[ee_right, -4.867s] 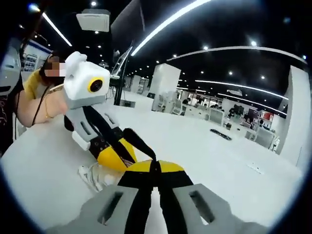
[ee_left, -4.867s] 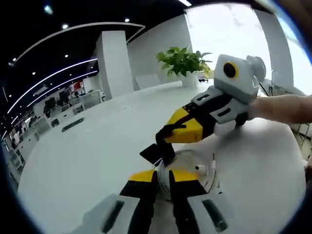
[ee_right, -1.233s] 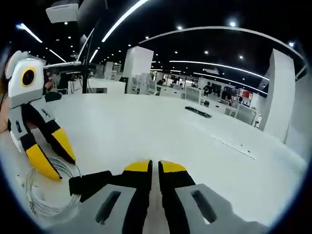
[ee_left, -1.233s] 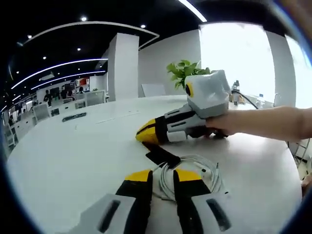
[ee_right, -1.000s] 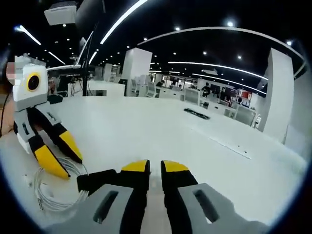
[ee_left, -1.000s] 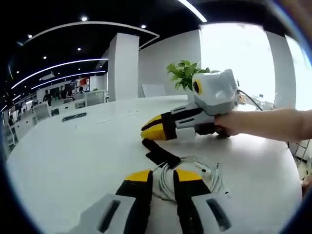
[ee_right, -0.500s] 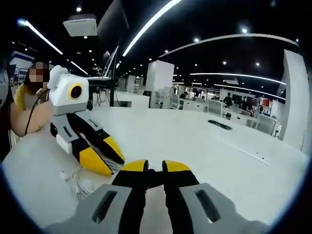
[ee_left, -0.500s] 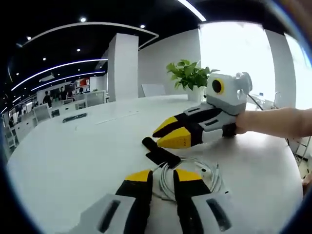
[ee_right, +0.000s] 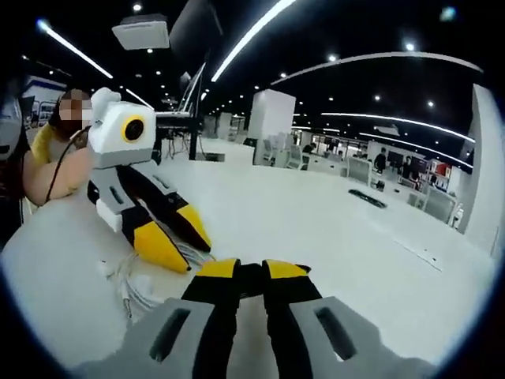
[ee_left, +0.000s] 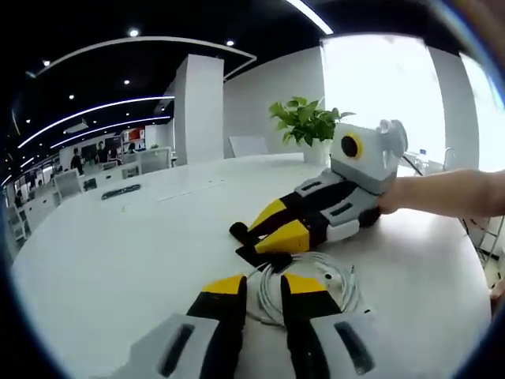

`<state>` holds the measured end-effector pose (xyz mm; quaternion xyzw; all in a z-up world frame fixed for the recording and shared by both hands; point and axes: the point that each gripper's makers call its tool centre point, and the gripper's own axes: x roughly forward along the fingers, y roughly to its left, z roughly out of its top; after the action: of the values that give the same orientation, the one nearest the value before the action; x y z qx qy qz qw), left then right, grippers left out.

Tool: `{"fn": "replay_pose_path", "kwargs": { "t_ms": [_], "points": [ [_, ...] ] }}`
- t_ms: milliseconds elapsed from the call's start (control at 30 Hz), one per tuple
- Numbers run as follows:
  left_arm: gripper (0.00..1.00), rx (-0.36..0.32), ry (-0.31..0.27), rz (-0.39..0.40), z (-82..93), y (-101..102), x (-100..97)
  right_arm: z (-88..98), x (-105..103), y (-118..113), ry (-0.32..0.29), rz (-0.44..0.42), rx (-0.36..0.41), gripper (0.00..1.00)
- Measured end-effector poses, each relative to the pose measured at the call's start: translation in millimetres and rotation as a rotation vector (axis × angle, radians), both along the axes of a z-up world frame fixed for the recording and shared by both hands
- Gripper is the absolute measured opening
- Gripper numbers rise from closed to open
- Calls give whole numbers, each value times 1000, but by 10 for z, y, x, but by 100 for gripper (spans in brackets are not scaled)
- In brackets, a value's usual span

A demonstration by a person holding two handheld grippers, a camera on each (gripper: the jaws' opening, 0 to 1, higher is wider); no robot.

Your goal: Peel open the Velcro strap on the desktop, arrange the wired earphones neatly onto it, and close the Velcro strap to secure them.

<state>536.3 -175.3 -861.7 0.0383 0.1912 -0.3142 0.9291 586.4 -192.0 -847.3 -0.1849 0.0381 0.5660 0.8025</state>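
Note:
A coil of white wired earphones (ee_left: 317, 272) lies on the white table, and strands of its cable run between the yellow jaws of my left gripper (ee_left: 264, 286), which is shut on them. A black Velcro strap (ee_left: 254, 255) lies flat just beyond the coil, with one end (ee_left: 237, 230) raised. My right gripper (ee_left: 256, 235) reaches in from the right and pinches that strap. In the right gripper view its jaws (ee_right: 251, 272) hold the black strap (ee_right: 251, 282) between them. There the left gripper (ee_right: 193, 254) rests on the cable (ee_right: 132, 290).
A potted plant (ee_left: 304, 120) stands at the table's far side. A small dark object (ee_left: 122, 191) lies far off on the table top (ee_left: 118, 253). A seated person (ee_right: 49, 158) is at the left of the right gripper view.
My right gripper has dropped from just behind the strap down onto it and closed on it, and the strap's end is now raised. The left gripper and the coil have stayed put.

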Motion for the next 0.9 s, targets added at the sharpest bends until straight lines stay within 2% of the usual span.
{"fn": "replay_pose_path", "kwargs": {
  "t_ms": [33,67,100,267,333,400,600,900],
  "points": [
    [22,0,0,0,1,1,-1,-66,38,-38,-45,-5,-70,13],
    [22,2,-1,-1,1,3,-1,-24,11,-8,-58,25,-50,13],
    [22,2,-1,0,1,6,0,-14,23,11,-40,13,-40,13],
    [22,8,-3,0,5,16,10,-4,55,61,-75,27,-88,12],
    [22,8,-3,0,6,20,14,-6,74,85,-76,26,-103,11],
    [22,7,-4,1,7,23,16,-20,133,80,-37,-12,-107,11],
    [22,6,-4,2,7,20,4,-18,259,107,-36,-44,-95,11],
    [22,-2,-6,3,4,20,8,-27,517,31,-21,-159,-59,11]
  ]
}}
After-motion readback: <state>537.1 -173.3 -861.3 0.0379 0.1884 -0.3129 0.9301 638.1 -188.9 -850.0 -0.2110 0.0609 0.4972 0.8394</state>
